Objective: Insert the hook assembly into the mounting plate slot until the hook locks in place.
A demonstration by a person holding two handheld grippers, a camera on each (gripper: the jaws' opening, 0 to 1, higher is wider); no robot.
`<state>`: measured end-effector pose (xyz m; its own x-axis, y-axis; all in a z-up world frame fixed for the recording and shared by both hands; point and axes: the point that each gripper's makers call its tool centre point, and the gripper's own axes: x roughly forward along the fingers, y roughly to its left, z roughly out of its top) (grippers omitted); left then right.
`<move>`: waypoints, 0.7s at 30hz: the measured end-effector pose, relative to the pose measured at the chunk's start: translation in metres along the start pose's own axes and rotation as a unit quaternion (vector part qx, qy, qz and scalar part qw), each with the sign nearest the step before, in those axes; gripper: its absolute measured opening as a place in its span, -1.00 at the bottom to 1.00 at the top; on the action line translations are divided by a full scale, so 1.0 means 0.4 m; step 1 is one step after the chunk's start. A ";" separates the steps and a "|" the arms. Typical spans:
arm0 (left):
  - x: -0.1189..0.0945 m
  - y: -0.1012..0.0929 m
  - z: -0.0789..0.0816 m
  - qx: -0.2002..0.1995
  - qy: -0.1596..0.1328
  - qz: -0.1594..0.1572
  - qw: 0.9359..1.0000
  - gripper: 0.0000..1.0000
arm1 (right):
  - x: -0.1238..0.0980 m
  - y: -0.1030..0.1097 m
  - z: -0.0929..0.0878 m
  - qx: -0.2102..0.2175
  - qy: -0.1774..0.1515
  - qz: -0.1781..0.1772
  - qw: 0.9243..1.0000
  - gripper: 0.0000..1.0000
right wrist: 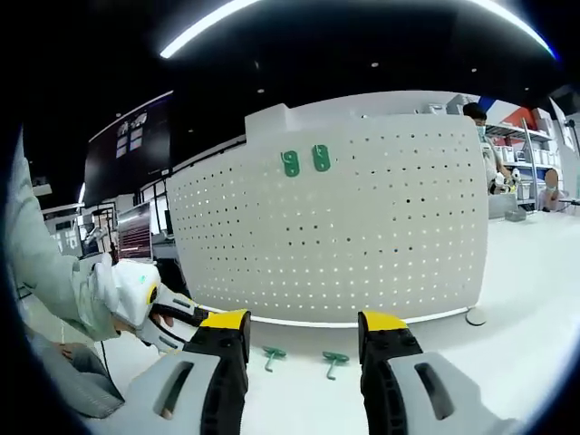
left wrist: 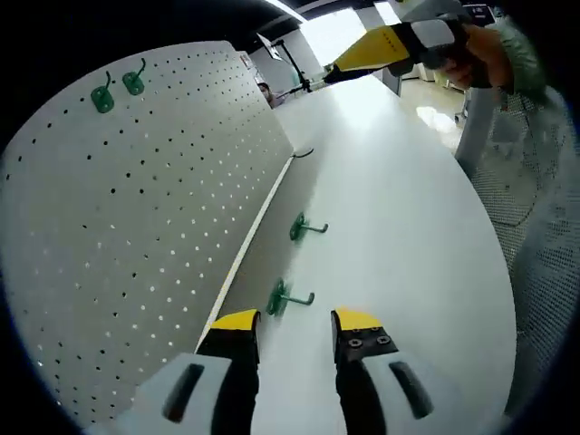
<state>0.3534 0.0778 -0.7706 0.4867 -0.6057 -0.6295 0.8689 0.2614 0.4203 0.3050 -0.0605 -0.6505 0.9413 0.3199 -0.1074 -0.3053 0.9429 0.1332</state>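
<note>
While both grippers hang clear of the work, a white perforated metal pegboard [right wrist: 335,227] stands upright on a white tabletop [left wrist: 399,199], and two green plastic hooks [right wrist: 306,162] are already seated side by side near its upper edge. In the left gripper view the same pair [left wrist: 118,89] sits high on the board's face, which runs away at a slant.

Two more green plastic hooks with round bases lie loose on the table just in front of the board's foot. Seen from the left gripper, the nearer loose hook [left wrist: 285,297] lies just beyond the jaw tips and the farther loose hook [left wrist: 304,227] a little beyond that; from the right gripper they show as a small pair, one [right wrist: 273,356] beside the other [right wrist: 334,362], between and beyond its jaws. Neither touches the board that I can see.

The left gripper [left wrist: 294,326], yellow-tipped on black fingers, has its jaws spread apart with nothing between them, hovering low over the table near the closer loose hook. The right gripper [right wrist: 304,326] is likewise parted and empty, pointed square at the board. Each shows in the other's view: the right gripper's yellow and white body [left wrist: 399,45] is held high at the far end of the table in a person's hand [left wrist: 485,59], and the left one [right wrist: 149,308] comes in at the left, gripped by a sleeved arm.

A small dark curved piece [left wrist: 304,153] lies on the table by the board's far end.
</note>
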 end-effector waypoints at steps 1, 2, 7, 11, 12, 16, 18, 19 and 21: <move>0.005 0.004 -0.003 0.003 0.001 -0.001 1.000 -0.37 | 0.000 0.000 -0.001 0.001 0.000 0.000 1.000 -0.09; 0.012 0.008 -0.008 0.004 0.006 -0.004 1.000 -0.38 | 0.000 -0.001 -0.001 0.000 0.001 -0.001 1.000 -0.09; 0.036 0.027 -0.015 0.011 0.013 -0.011 1.000 -0.42 | 0.000 -0.005 -0.001 0.001 0.001 -0.003 1.000 -0.09; 0.058 0.041 -0.023 0.021 0.020 -0.019 0.999 -0.44 | 0.000 -0.008 -0.001 0.003 0.001 -0.005 1.000 -0.09; 0.063 0.044 -0.025 0.024 0.022 -0.019 0.999 -0.44 | 0.000 -0.009 -0.001 0.002 0.001 -0.005 1.000 -0.09; 0.084 0.053 -0.032 0.032 0.029 -0.027 0.999 -0.47 | 0.000 -0.012 -0.002 0.006 0.002 -0.007 1.000 -0.09; 0.095 0.054 -0.035 0.038 0.033 -0.035 0.998 -0.49 | 0.000 -0.014 -0.002 0.006 0.002 -0.009 1.000 -0.09; 0.099 0.055 -0.036 0.041 0.034 -0.038 0.998 -0.51 | 0.000 -0.016 -0.001 0.007 0.001 -0.010 1.000 -0.09; 0.108 0.056 -0.037 0.046 0.036 -0.042 0.997 -0.52 | -0.001 -0.020 -0.001 0.008 0.001 -0.012 1.000 -0.09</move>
<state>0.3952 0.0687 -0.7978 0.4214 -0.5655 -0.7090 0.8964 0.1409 0.4204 0.3070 -0.0680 -0.6519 0.9482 0.2971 -0.1126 -0.2799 0.9488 0.1464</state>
